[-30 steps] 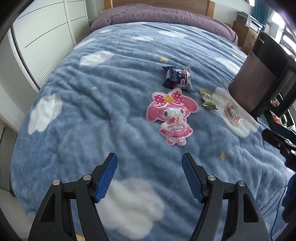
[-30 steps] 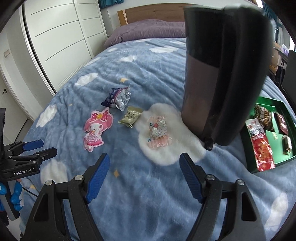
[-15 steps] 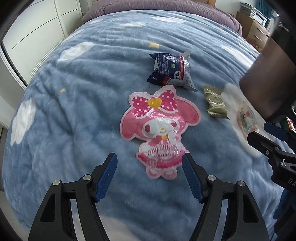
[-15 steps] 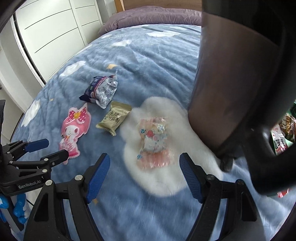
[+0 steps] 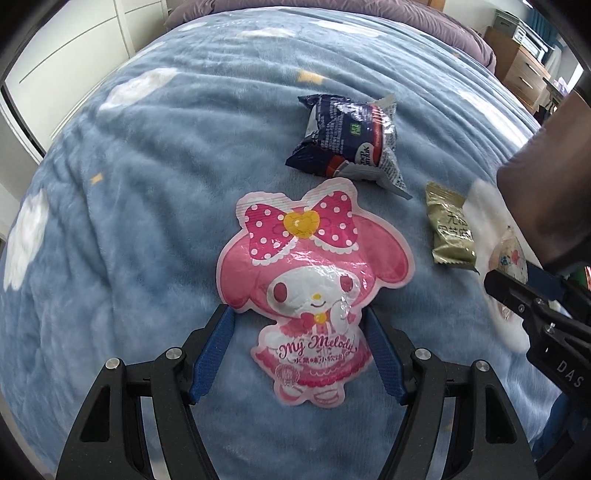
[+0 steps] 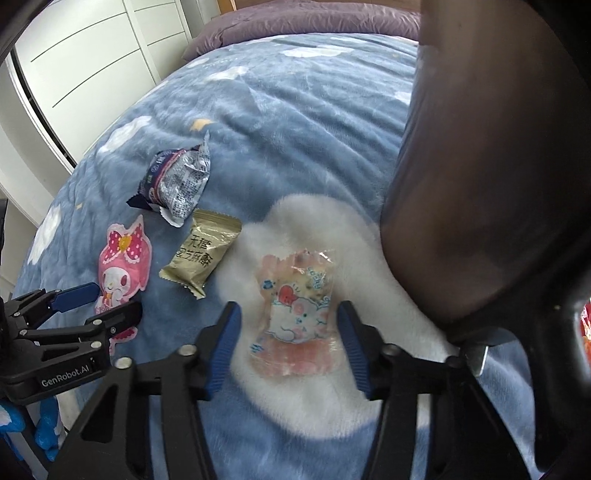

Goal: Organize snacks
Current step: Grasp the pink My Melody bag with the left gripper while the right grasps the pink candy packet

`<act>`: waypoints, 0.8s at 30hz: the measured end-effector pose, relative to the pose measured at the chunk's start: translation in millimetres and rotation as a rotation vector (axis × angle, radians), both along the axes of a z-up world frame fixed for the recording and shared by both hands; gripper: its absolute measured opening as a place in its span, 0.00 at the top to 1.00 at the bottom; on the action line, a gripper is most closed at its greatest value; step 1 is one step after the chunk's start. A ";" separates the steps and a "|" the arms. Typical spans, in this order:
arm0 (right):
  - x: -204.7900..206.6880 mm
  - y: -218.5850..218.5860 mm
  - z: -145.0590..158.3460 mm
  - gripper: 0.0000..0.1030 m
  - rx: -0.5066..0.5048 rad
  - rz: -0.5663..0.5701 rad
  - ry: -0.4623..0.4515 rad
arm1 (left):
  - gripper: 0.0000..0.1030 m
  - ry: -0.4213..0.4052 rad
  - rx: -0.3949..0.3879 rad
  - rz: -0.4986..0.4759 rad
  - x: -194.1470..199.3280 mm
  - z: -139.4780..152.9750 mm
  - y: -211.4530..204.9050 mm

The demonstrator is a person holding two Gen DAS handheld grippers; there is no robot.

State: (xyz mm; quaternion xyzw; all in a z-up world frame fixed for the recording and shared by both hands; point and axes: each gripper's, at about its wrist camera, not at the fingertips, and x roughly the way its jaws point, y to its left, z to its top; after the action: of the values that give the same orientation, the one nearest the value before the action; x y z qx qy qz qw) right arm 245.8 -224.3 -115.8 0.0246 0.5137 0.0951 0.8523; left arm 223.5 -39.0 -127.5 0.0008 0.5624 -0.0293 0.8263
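A pink My Melody snack pouch (image 5: 306,280) lies flat on the blue cloud blanket (image 5: 147,184). My left gripper (image 5: 299,332) is open, its blue pads either side of the pouch's lower half. A clear pink candy packet (image 6: 299,314) lies on a white cloud patch. My right gripper (image 6: 288,332) is open, its pads either side of that packet. A dark blue and silver snack bag (image 5: 347,140) and an olive-gold packet (image 5: 450,229) lie between them. The pouch (image 6: 123,273), bag (image 6: 177,181) and olive packet (image 6: 203,251) also show in the right wrist view.
A tall dark brown container (image 6: 480,166) stands close on the right of the candy packet. White wardrobe doors (image 6: 85,62) are on the left, and a purple pillow (image 6: 314,22) lies at the bed's head. A wooden nightstand (image 5: 524,74) is far right.
Both grippers have moved forward and down. The left now straddles the pink pouch and the right straddles the clear candy packet. Both stay open.
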 end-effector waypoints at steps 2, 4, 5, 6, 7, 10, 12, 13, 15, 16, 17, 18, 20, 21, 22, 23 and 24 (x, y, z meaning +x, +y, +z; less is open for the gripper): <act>-0.1 0.0 -0.4 0.42 0.003 -0.001 -0.001 | 0.36 0.003 0.006 -0.001 2.5 -1.5 -0.8; 0.8 -0.2 -0.2 0.43 0.011 -0.001 -0.002 | 0.36 0.006 0.019 -0.009 4.1 -2.1 -3.0; 1.2 -0.3 -0.3 0.43 0.013 0.000 -0.003 | 0.36 0.008 0.023 -0.011 5.5 -2.4 -3.8; 1.9 0.0 -0.2 0.43 0.013 0.000 -0.004 | 0.36 0.009 0.023 -0.009 6.8 -2.7 -4.8; 2.2 -0.1 -0.1 0.43 0.013 0.001 -0.005 | 0.36 0.012 0.022 -0.006 8.1 -3.0 -5.0; 3.8 0.3 -0.2 0.58 0.008 0.004 -0.004 | 0.38 0.012 0.023 -0.004 12.5 -4.6 -9.8; 4.2 0.6 0.1 0.68 0.006 0.008 -0.006 | 0.39 0.010 0.025 -0.007 13.8 -5.3 -11.1; 3.8 1.3 0.3 0.70 0.001 0.014 -0.008 | 0.40 0.008 0.026 -0.008 13.7 -5.1 -10.9; 2.5 3.5 1.0 0.76 -0.014 0.030 -0.014 | 0.41 0.004 0.026 -0.007 12.6 -5.3 -11.3; 1.8 4.3 1.2 0.78 -0.018 0.034 -0.016 | 0.42 0.002 0.026 -0.006 11.4 -5.4 -11.7; 1.2 4.5 1.4 0.79 -0.018 0.035 -0.017 | 0.44 0.001 0.026 -0.005 10.6 -5.2 -11.8; 0.5 4.4 1.7 0.80 -0.017 0.033 -0.018 | 0.45 0.000 0.025 -0.005 10.1 -4.9 -12.2; -0.8 3.9 3.0 0.81 -0.016 0.031 -0.022 | 0.54 -0.003 0.020 -0.008 8.8 -3.1 -13.5; -1.4 4.0 3.8 0.82 -0.017 0.030 -0.023 | 0.55 -0.006 0.018 -0.009 8.3 -2.4 -14.2; -2.0 4.1 4.7 0.82 -0.020 0.032 -0.024 | 0.56 -0.009 0.017 -0.010 7.2 -1.7 -14.6; -3.0 4.3 5.6 0.82 -0.024 0.034 -0.025 | 0.61 -0.011 0.013 -0.012 5.3 -1.1 -14.3; -4.2 4.4 7.0 0.82 -0.027 0.036 -0.026 | 0.69 -0.012 0.002 -0.013 3.9 -0.4 -12.8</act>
State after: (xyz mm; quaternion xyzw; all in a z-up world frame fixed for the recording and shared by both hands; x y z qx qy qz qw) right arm 241.6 -219.9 -108.7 0.0027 0.5042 0.1039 0.8573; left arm 227.3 -51.8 -127.9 0.0054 0.5574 -0.0343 0.8295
